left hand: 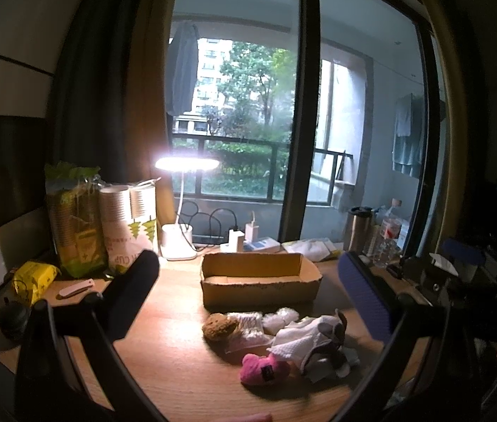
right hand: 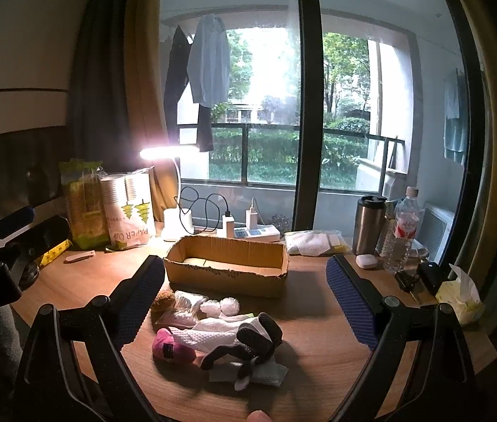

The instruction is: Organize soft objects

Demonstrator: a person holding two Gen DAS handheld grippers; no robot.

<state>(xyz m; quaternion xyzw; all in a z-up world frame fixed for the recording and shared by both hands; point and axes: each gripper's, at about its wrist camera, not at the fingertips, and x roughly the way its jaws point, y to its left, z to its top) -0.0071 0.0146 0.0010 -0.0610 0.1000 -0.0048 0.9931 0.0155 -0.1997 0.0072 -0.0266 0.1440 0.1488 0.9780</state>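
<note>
The soft things are lying heaped at lower centre, just in front of the empty cardboard box. Both the right gripper and left gripper are hanging above with jaws apart, holding nothing. Grabbing overlapping cloths risks dragging neighbours along. The wooden desk is sitting before a lit lamp and a balcony window.
</note>
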